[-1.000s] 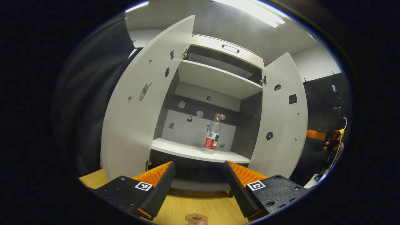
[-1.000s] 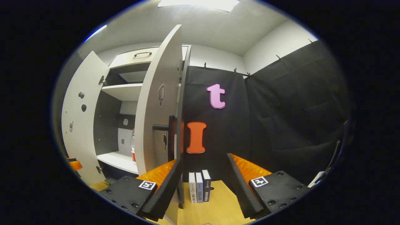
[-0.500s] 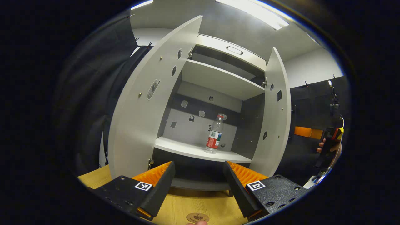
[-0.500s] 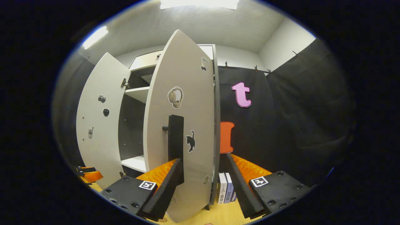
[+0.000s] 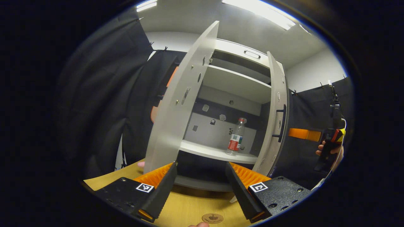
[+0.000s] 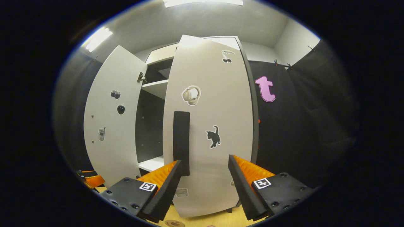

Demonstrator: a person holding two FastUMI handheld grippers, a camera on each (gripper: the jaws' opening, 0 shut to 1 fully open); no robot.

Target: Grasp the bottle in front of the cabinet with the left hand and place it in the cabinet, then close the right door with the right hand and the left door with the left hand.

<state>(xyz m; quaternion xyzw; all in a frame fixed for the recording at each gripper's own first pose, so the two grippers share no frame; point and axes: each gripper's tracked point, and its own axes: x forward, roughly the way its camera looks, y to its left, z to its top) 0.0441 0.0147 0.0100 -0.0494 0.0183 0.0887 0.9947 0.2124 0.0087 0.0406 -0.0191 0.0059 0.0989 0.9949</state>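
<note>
On the yellow wooden worktop (image 5: 189,208) stands a grey cabinet (image 5: 233,83). The left gripper (image 5: 200,189) and right gripper (image 6: 203,189) both hang apart, empty. The right door (image 6: 214,126) is nearly closed, the left door (image 5: 180,107) open. The clear plastic bottle (image 5: 236,140) stands upright on the cabinet's lower shelf (image 5: 214,152).

A wooden counter (image 5: 186,208) spans the foreground of the left gripper view, bearing a small round brown disc (image 5: 212,218) near its front edge; the same counter appears as a narrow strip low in the right gripper view, with a round disc (image 6: 173,223) lying on it too. Black cloth (image 5: 104,94) hangs as the booth wall to the left, clipped along its top edge, and continues at the right of the right gripper view. Above, a pale ceiling carries a long bright light panel (image 5: 262,14).
</note>
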